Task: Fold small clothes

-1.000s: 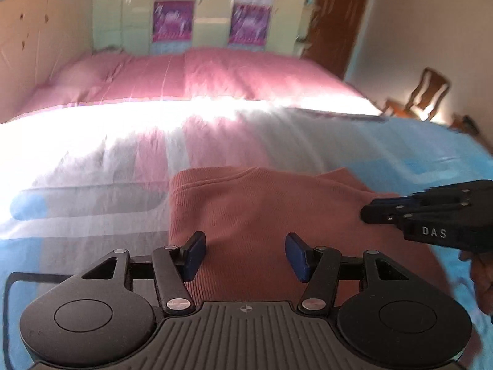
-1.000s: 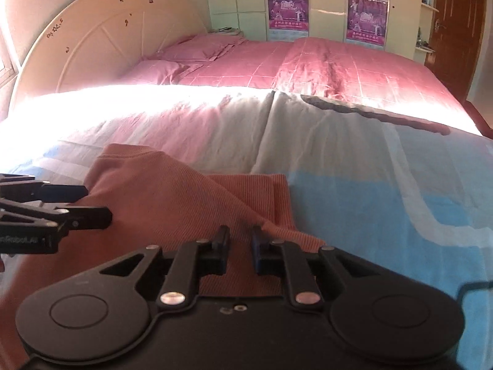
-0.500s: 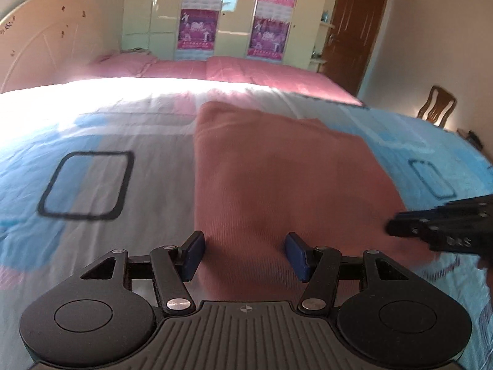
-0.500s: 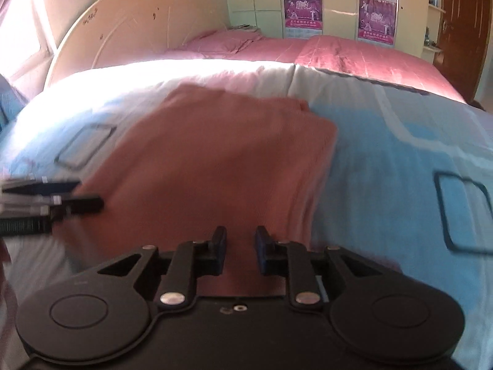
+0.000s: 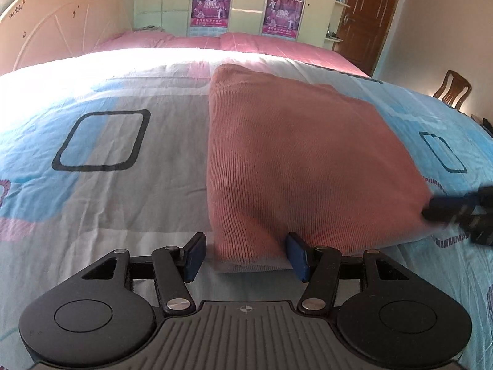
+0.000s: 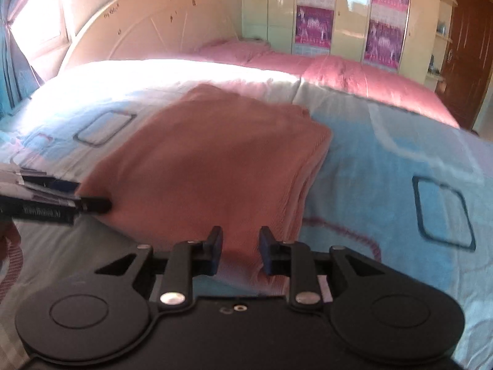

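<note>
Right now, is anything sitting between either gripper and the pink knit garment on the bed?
Nothing visible. The pink garment lies bare on the patterned bedcover, its near edge already between the open jaws of the left gripper and of the right gripper, whose jaws have just been opening.

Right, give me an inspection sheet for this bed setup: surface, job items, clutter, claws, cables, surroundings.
Surface: patterned blue, grey and pink bedspread, lightly creased, sunlit at its far end.
Job's things: one folded pink knit garment lying flat on the bedspread.
Clutter: nothing seen.
Claws: left claw open, straddling the garment's near left corner, pads not pressing. Right claw open over the near right corner; its jaws have just been opening, fabric between them.
Cables: nothing seen.
Surroundings: cream headboard, pink quilt, wardrobe with purple posters, brown door, wooden chair.
</note>
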Demonstrator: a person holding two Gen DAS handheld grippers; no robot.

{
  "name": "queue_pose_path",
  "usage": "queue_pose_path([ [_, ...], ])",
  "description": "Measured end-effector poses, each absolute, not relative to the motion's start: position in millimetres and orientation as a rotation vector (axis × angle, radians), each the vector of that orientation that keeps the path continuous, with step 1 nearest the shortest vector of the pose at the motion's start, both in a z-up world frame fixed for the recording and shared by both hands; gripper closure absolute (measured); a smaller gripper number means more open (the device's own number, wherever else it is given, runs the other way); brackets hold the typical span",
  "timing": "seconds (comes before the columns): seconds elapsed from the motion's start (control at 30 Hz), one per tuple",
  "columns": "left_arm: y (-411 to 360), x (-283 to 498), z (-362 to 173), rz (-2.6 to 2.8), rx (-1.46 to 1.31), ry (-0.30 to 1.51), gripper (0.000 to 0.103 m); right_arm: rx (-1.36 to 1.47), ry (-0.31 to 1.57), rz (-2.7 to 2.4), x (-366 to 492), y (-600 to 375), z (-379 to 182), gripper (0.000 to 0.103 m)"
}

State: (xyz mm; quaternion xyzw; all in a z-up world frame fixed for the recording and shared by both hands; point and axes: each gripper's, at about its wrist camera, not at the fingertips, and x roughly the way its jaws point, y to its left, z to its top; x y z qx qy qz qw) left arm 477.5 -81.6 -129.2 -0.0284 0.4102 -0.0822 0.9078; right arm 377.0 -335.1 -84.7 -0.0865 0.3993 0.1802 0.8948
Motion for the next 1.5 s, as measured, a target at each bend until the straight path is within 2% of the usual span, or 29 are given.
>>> queue_pose_path([
  [0.1, -81, 474, -128, -0.168, -0.053, 0.856, 0.046, -0.218, 0.866, 0.361, 377, -333, -100, 0.078],
  [0.17, -82, 472, -124, -0.157, -0.02, 0.856, 0.042, -0.196, 0.861, 0.364, 375, -336, -93, 0.076],
  [0.23, -78, 466, -114, -0.121, 0.0, 0.826, 0.028, -0.131, 0.842, 0.362, 375, -345, -85, 0.07],
  [0.33, -64, 464, -99, -0.115, -0.05, 0.775, 0.018, 0.01, 0.812, 0.353, 381, -369, -76, 0.057],
  [0.5, -38, 500, -94, -0.185, -0.222, 0.769, 0.016, 0.285, 0.81, 0.335, 415, -414, -80, 0.055],
  [0.67, -37, 550, -112, -0.218, -0.234, 0.885, 0.017, 0.512, 0.889, 0.381, 462, -436, -109, 0.053],
  [0.83, -36, 576, -131, -0.286, -0.346, 0.944, 0.017, 0.646, 0.959, 0.434, 490, -447, -136, 0.047],
  [0.9, -32, 588, -142, -0.317, -0.428, 0.969, 0.017, 0.683, 0.977, 0.481, 499, -447, -141, 0.046],
  [0.97, -33, 594, -145, -0.323, -0.458, 0.964, 0.017, 0.71, 0.99, 0.514, 507, -443, -144, 0.051],
  [1.0, -37, 598, -145, -0.326, -0.458, 0.965, 0.018, 0.712, 1.001, 0.525, 512, -439, -146, 0.054],
  [1.03, -41, 602, -144, -0.329, -0.447, 0.967, 0.029, 0.701, 1.0, 0.53, 514, -434, -147, 0.056],
  [1.07, -46, 605, -145, -0.336, -0.429, 0.973, 0.034, 0.684, 0.994, 0.53, 517, -428, -146, 0.059],
  [1.1, -51, 608, -143, -0.336, -0.408, 0.974, 0.039, 0.668, 0.995, 0.519, 519, -424, -145, 0.069],
  [1.13, -59, 610, -141, -0.336, -0.367, 0.97, 0.049, 0.642, 0.998, 0.498, 520, -419, -143, 0.077],
  [1.17, -66, 611, -138, -0.338, -0.328, 0.963, 0.052, 0.6, 0.997, 0.479, 521, -413, -140, 0.079],
  [1.23, -81, 607, -127, -0.332, -0.23, 0.933, 0.064, 0.497, 0.975, 0.453, 518, -399, -132, 0.083],
  [1.37, -107, 593, -104, -0.319, -0.02, 0.858, 0.072, 0.277, 0.917, 0.396, 502, -372, -109, 0.085],
  [1.5, -104, 583, -81, -0.347, 0.008, 0.798, 0.073, 0.184, 0.851, 0.378, 487, -353, -81, 0.085],
])
